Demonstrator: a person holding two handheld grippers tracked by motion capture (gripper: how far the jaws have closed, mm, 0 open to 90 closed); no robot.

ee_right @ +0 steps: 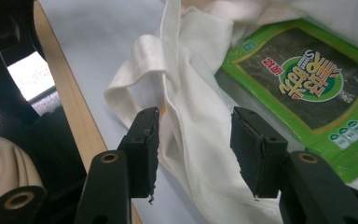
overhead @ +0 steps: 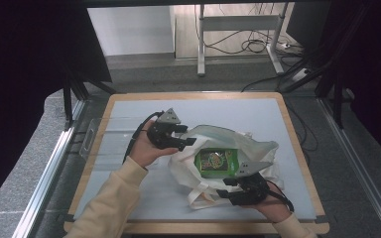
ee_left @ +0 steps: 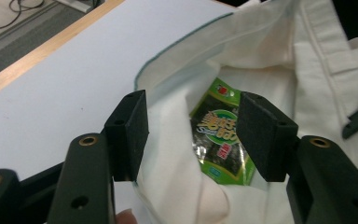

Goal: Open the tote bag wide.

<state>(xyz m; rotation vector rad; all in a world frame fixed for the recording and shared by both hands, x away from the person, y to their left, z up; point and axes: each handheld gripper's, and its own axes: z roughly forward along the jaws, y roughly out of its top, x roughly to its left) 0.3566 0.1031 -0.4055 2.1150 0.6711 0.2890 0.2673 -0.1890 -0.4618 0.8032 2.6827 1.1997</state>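
Both grippers, left point(overhead: 188, 137) and right point(overhead: 224, 191), are being held with fingers spread around the bag point(overhead: 188, 168) cloth; a green packet point(overhead: 216, 161) is being cradled inside on the worktop point(overhead: 129, 109).

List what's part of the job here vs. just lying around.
In the job: tote bag; green snack packet inside it; left gripper and right gripper, both open at the bag's rim.

Lying about: clear plastic piece at table edge; floor cables; metal stand.
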